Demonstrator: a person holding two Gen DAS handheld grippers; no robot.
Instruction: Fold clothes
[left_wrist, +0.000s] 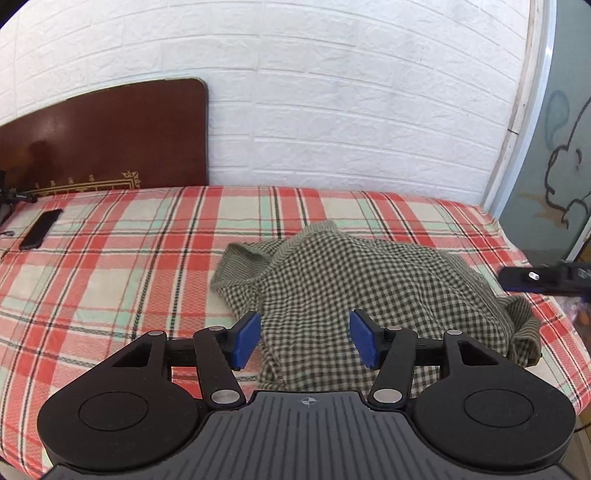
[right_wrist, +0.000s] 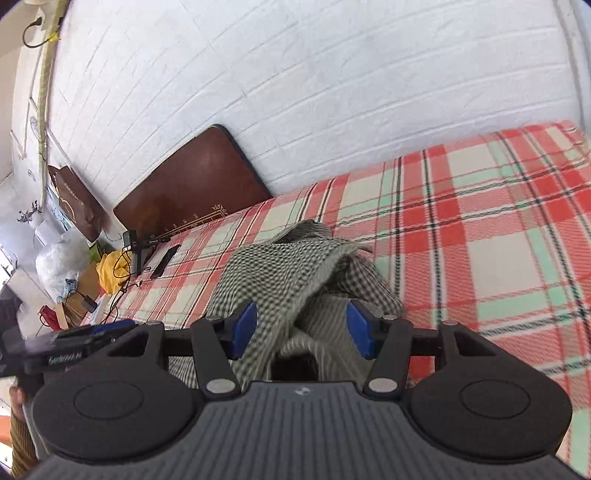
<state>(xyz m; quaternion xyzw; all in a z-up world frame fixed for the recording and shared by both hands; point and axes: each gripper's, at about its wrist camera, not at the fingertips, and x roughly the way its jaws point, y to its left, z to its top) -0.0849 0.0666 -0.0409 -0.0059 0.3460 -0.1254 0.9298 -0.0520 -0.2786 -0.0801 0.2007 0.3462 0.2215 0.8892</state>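
Note:
A green-and-black checked garment lies crumpled on the red, mint and cream plaid bed sheet. My left gripper hovers over its near part, open, blue pads wide apart with cloth below them, not pinched. In the right wrist view the garment is bunched in a heap. My right gripper is open around a blurred fold of it, and the pads stand clear of the cloth. The other gripper shows at each view's edge.
A white brick wall backs the bed. A brown board leans on it at the left. A black phone lies on the sheet near a small tripod. Bags and cables crowd the floor beside the bed.

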